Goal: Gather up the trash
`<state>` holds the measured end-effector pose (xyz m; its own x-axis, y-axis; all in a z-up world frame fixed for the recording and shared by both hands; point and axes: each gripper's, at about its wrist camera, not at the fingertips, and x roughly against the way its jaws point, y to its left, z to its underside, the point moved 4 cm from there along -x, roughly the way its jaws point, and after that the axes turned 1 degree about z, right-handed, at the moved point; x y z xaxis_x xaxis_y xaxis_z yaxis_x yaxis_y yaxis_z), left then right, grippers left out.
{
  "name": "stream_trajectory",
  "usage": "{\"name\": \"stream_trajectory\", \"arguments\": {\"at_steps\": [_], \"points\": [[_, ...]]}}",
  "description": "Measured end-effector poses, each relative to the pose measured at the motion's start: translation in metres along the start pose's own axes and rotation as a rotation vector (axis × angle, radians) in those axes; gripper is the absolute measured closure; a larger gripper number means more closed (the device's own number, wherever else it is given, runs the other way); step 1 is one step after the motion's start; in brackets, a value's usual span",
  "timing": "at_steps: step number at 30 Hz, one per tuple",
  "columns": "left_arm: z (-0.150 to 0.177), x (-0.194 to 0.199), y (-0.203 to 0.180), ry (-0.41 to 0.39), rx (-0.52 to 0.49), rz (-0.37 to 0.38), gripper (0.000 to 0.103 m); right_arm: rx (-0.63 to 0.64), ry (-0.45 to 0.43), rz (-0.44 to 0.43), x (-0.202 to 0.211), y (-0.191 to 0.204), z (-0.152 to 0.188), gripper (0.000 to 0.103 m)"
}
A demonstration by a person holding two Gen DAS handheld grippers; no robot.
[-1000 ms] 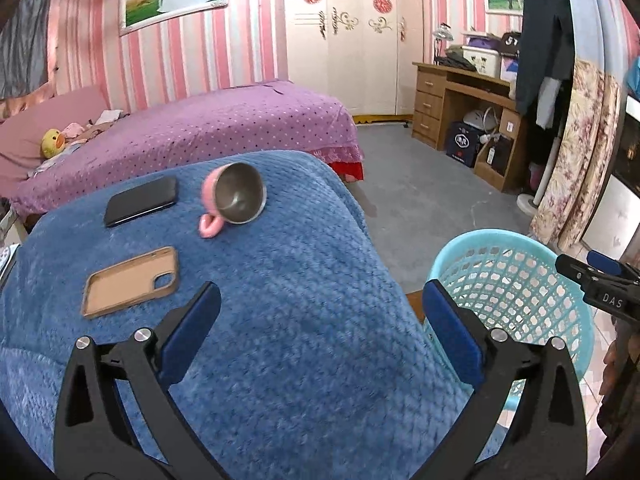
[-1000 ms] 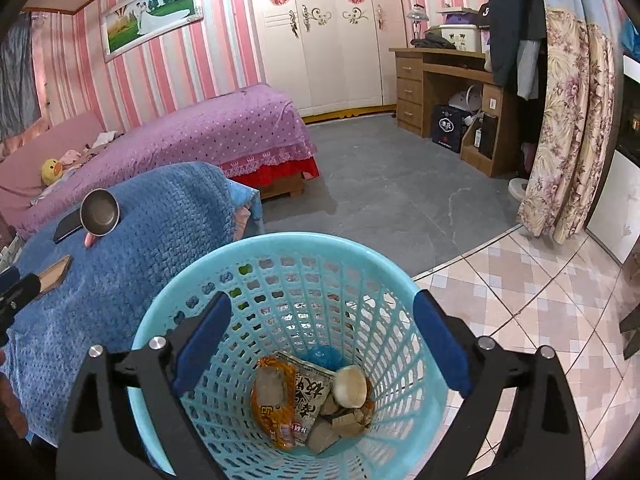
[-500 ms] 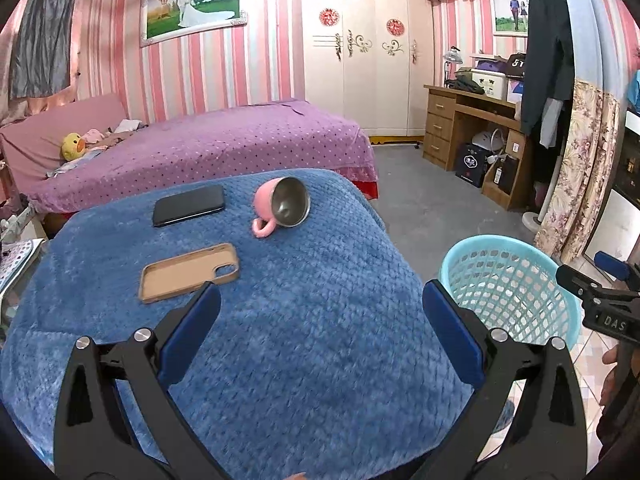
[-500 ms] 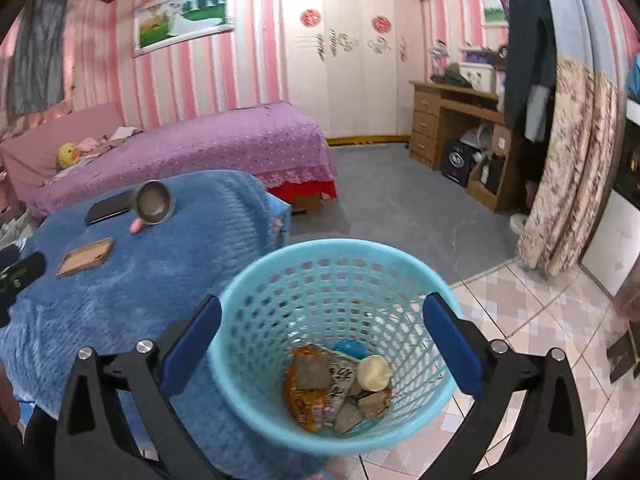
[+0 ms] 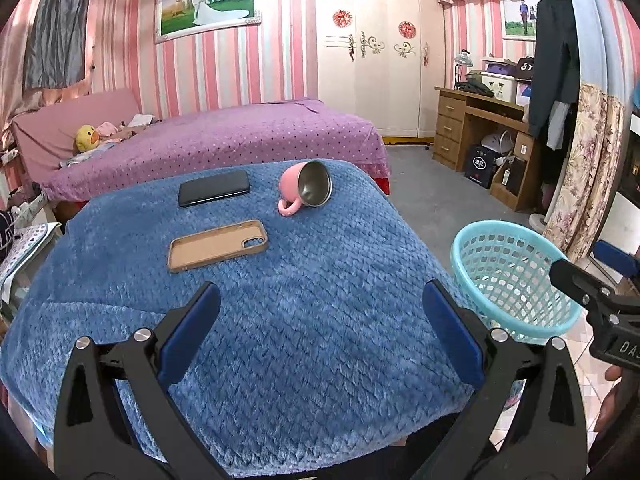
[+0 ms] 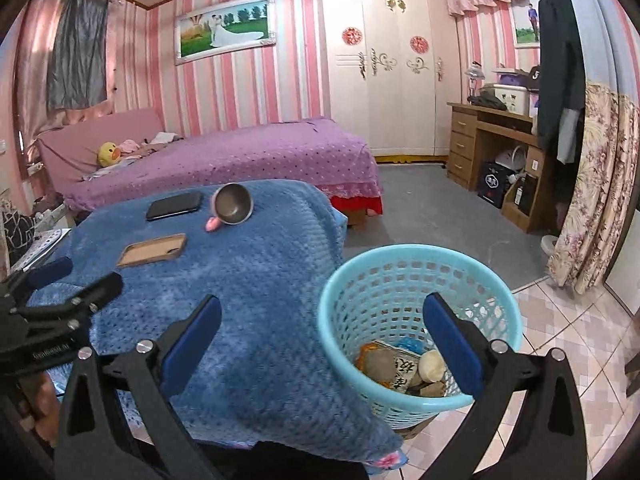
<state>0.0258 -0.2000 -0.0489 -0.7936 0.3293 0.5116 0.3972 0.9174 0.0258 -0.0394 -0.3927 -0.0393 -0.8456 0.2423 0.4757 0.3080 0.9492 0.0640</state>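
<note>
My left gripper (image 5: pixel 320 332): jaws wide, nothing between them, held above the near part of the tabletop (image 5: pixel 304 320), which is covered by a blue quilted blanket. My right gripper (image 6: pixel 320 336): jaws wide, holding nothing, held over the blanket's right edge and the basket (image 6: pixel 340 300); its left finger is over the blanket, its right finger is in front of the basket's opening. Basket: pale blue plastic mesh, upright on the tiled floor (image 6: pixel 568 340), just beside the right side of the tabletop. Trash (image 6: pixel 400 364): in the bottom of the basket, a small heap of wrappers, one printed with characters, with an orange packet, a bit of blue and a pale rounded piece; single items too small to name further. Mug (image 5: pixel 306 192): pink outside, metal inside, lying on its side at the far end of the tabletop, mouth turned towards me, handle on the blanket. Phone (image 5: pixel 214 193): black, flat, left of the mug and apart from it. Case (image 5: pixel 218 245): tan, open side up, nearer to me than the phone. Bed (image 5: pixel 224 140): purple dotted cover, beyond the tabletop, with a yellow duck (image 5: pixel 86 138) at its head. Wardrobe (image 5: pixel 376 60): white, at the far wall.
</note>
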Motion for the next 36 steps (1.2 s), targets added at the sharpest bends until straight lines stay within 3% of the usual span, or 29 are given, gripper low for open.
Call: {"name": "stream_trajectory", "arguments": {"at_steps": [15, 36], "points": [[0.010, 0.013, 0.017, -0.027, 0.026, -0.026, 0.005, 0.028, -0.015, 0.004, 0.001, 0.022, 0.010, 0.005], [0.012, 0.020, 0.020, -0.035, 0.041, -0.024, 0.005, 0.035, -0.056, 0.019, 0.008, 0.023, 0.009, 0.005]]}}
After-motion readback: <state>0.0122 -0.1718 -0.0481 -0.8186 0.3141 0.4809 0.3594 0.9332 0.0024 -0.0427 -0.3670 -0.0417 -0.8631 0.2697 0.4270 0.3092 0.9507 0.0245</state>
